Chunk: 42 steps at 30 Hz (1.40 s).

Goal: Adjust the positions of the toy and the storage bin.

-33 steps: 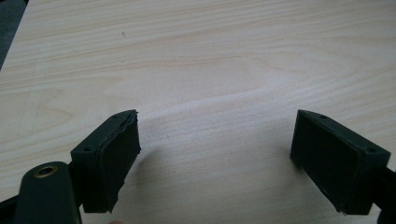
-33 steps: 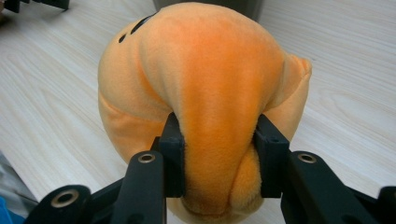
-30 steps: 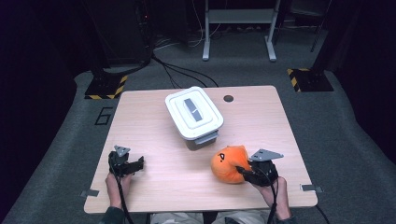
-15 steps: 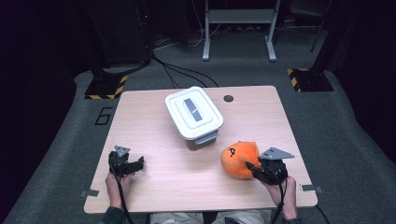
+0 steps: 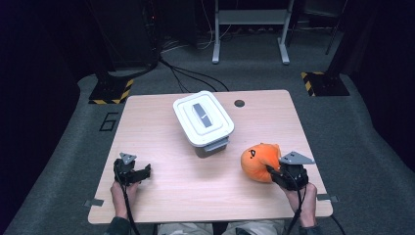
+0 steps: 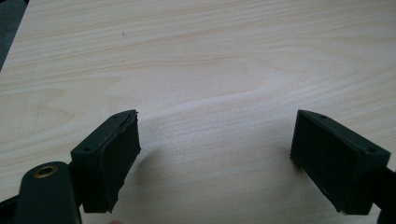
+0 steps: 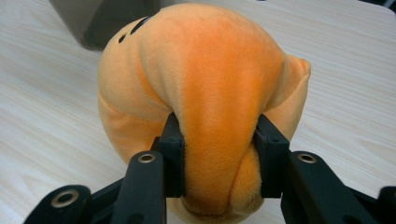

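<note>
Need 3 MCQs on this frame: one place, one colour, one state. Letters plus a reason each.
1. Where is the lidded box?
A. table middle, toward the far edge
B. near left corner
C. on the floor

2. What colour is the plush toy?
A. green
B. orange
C. white

3. What state is the right gripper in?
A. open over bare wood
B. shut on the plush toy
C. gripping the box lid

Answers:
1 A, it sits mid-table, beyond both hands.
2 B, orange fabric in both views.
3 B, both jaws pinch a fold of it.

Bare tabletop (image 5: 161, 137) across the left and near middle, lidded white box (image 5: 203, 119) (centre, towards the far edge) blocking, orange plush (image 5: 258, 160) crowding the near right.
</note>
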Motion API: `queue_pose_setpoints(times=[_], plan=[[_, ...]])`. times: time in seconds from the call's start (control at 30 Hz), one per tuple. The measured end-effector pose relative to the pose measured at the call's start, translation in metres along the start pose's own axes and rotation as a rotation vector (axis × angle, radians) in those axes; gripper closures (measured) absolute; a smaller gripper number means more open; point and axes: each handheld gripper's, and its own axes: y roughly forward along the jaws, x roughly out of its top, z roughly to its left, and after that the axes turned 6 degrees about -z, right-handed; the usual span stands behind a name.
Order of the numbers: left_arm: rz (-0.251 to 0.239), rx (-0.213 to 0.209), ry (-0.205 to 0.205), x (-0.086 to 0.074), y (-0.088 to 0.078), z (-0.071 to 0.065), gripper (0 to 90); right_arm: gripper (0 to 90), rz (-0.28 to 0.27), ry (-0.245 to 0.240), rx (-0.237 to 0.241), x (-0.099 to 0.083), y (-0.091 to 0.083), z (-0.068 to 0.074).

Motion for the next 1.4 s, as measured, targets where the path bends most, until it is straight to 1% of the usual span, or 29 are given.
queue_pose_setpoints(times=[0.2, 0.33, 0.37, 0.43, 0.47, 0.5, 0.57, 0.67, 0.83, 1.13, 1.3, 1.4], plan=[[0.000, 0.000, 0.000, 0.000, 0.000, 0.000, 15.2, 62.3, -0.002, 0.013, -0.025, 0.002, 0.000, -0.007], [0.000, 0.001, 0.000, 0.000, 0.000, 0.000, 15.2, 62.2, -0.003, 0.010, -0.049, 0.003, 0.001, -0.013], [0.000, 0.001, 0.000, 0.000, 0.000, 0.000, 15.2, 62.3, -0.002, 0.020, -0.055, 0.003, 0.001, -0.014], [0.000, 0.000, 0.000, 0.000, 0.000, 0.000, 15.2, 62.3, -0.004, 0.018, -0.063, 0.003, 0.002, -0.017], [0.000, 0.000, 0.000, 0.000, 0.000, 0.000, 15.2, 62.3, -0.002, 0.023, -0.071, 0.004, 0.002, -0.018], [0.000, 0.000, 0.000, 0.000, 0.000, 0.000, 15.2, 62.3, -0.003, 0.016, -0.079, 0.004, 0.002, -0.020], [0.000, 0.000, 0.000, 0.000, 0.000, 0.000, 15.2, 62.3, -0.003, 0.019, -0.092, 0.004, 0.003, -0.022], [0.000, 0.000, 0.001, 0.000, 0.000, 0.000, 15.2, 62.2, -0.004, 0.025, -0.103, 0.005, 0.004, -0.026], [0.000, 0.000, 0.000, 0.000, 0.000, 0.000, 15.2, 62.1, 0.002, 0.036, -0.139, 0.004, 0.006, -0.034], [0.000, 0.001, 0.000, 0.000, 0.000, 0.000, 15.2, 61.9, -0.008, 0.082, -0.178, 0.001, 0.009, -0.052], [0.000, 0.001, 0.001, 0.000, 0.000, 0.000, 15.2, 61.7, -0.006, 0.097, -0.199, 0.001, 0.014, -0.062], [0.000, 0.001, 0.001, 0.000, 0.000, 0.000, 15.2, 61.5, -0.003, 0.115, -0.215, 0.001, 0.018, -0.068]])
